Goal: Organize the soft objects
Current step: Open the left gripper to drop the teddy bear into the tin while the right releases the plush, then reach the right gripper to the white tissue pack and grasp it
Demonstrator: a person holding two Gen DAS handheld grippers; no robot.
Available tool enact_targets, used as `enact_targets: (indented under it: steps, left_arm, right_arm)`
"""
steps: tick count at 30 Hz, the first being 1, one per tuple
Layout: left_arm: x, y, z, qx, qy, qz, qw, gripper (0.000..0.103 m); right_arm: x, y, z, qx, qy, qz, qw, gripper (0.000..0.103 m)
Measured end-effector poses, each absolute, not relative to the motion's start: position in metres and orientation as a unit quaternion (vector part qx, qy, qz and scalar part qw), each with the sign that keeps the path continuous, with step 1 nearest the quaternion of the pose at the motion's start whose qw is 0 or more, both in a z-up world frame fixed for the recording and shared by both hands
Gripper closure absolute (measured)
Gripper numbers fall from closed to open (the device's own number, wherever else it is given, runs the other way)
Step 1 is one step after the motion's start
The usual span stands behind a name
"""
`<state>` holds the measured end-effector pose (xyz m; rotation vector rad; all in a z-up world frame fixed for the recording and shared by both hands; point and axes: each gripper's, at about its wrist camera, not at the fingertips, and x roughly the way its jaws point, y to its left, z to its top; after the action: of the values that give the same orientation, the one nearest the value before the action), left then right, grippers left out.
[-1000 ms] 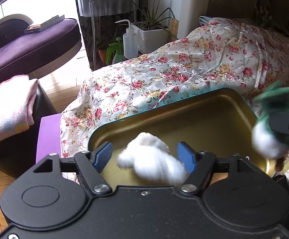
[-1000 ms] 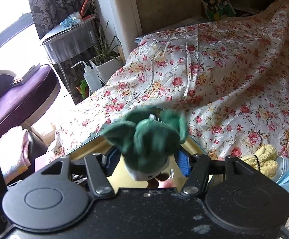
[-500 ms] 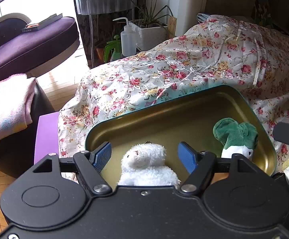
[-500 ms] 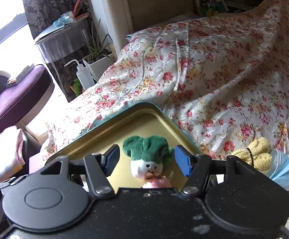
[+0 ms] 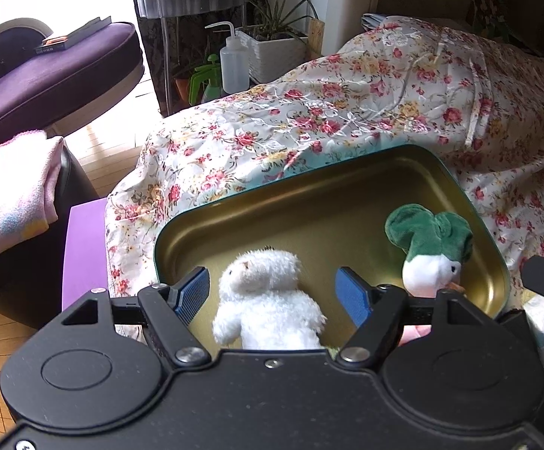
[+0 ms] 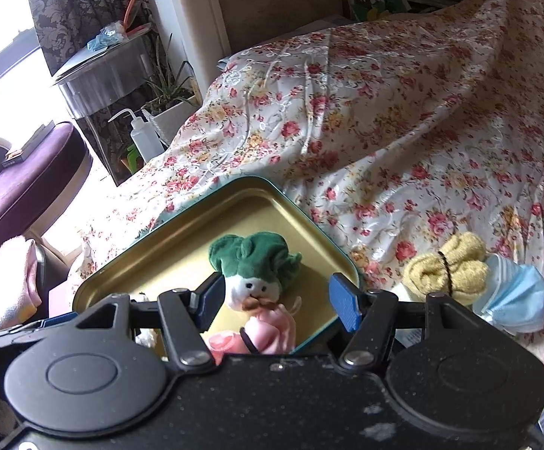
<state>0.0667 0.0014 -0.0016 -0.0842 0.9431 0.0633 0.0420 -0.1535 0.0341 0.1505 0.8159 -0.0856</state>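
Observation:
A gold tin tray lies on the floral bedspread. A white fluffy plush lies in its near part, between the blue pads of my open left gripper, apart from both pads. A green-and-white plush lies at the tray's right side, with a pink rolled cloth just in front of it. My right gripper is open above them, holding nothing.
A yellow tied cloth roll and a blue face mask lie on the bedspread right of the tray. A purple chair, a pink towel, a squeeze bottle and a plant pot stand to the left.
Both grippers opened and let their plush toys go into the tray, then drew back a little. The white plush and the green plush now rest in the tray.

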Motion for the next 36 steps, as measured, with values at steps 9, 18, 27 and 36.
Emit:
enact_targets:
  steps: [9, 18, 27, 36]
  left_arm:
    - [0.037, -0.007, 0.020, -0.029, 0.452, -0.004, 0.891, 0.033]
    - [-0.001, -0.036, 0.054, 0.013, 0.424, -0.085, 0.901, 0.021]
    - [-0.004, -0.033, 0.057, -0.020, 0.441, -0.119, 0.889, 0.021]
    - [0.004, -0.041, 0.043, 0.001, 0.457, -0.134, 0.879, 0.018]
  right_arm:
    - [0.012, -0.173, 0.036, 0.076, 0.392, -0.058, 0.915, 0.041]
    - [-0.030, -0.215, 0.028, 0.086, 0.387, -0.105, 0.912, 0.038]
    - [-0.065, -0.275, 0.008, 0.109, 0.388, -0.186, 0.896, 0.034]
    - [-0.067, -0.321, -0.021, 0.137, 0.402, -0.246, 0.871, 0.034]
